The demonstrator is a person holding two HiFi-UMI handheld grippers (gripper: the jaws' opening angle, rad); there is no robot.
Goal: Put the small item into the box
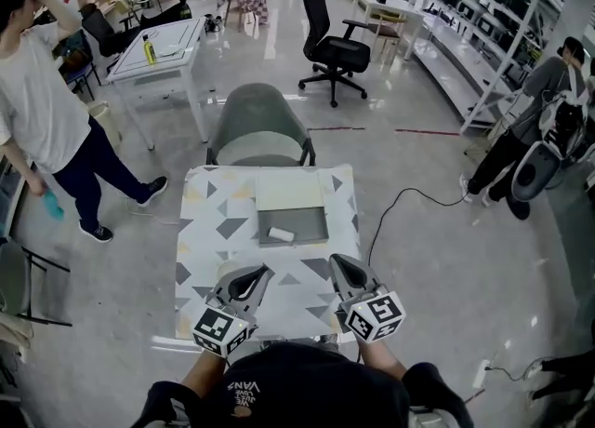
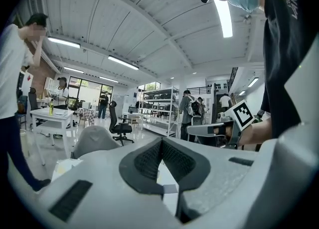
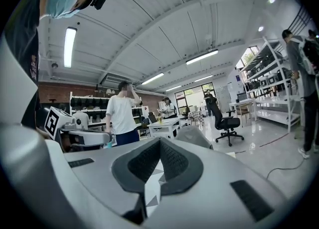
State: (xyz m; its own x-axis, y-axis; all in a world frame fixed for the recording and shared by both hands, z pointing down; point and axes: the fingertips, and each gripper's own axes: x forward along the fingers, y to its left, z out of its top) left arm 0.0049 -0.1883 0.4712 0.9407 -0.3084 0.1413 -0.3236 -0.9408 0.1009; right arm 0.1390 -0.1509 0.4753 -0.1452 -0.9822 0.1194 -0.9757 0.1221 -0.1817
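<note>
Small white item (image 1: 281, 234) lies inside the open grey box (image 1: 311, 224) mid-table (image 1: 200, 231), so the task looks done; left gripper (image 1: 261, 273) and right gripper (image 1: 336, 261) hover near-side, jaws pinched together and empty, likely parked clear.

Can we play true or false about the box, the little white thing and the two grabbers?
1. The small white item lies inside the box. True.
2. The box's lid is shut. False: the lid is folded back and the box is open.
3. The right gripper is holding the small white item. False: its jaws are shut on nothing, and it is on the near side of the box.
4. A grey chair stands at the far side of the table. True.
5. The left gripper is open wide. False: its jaws are together and empty.
</note>
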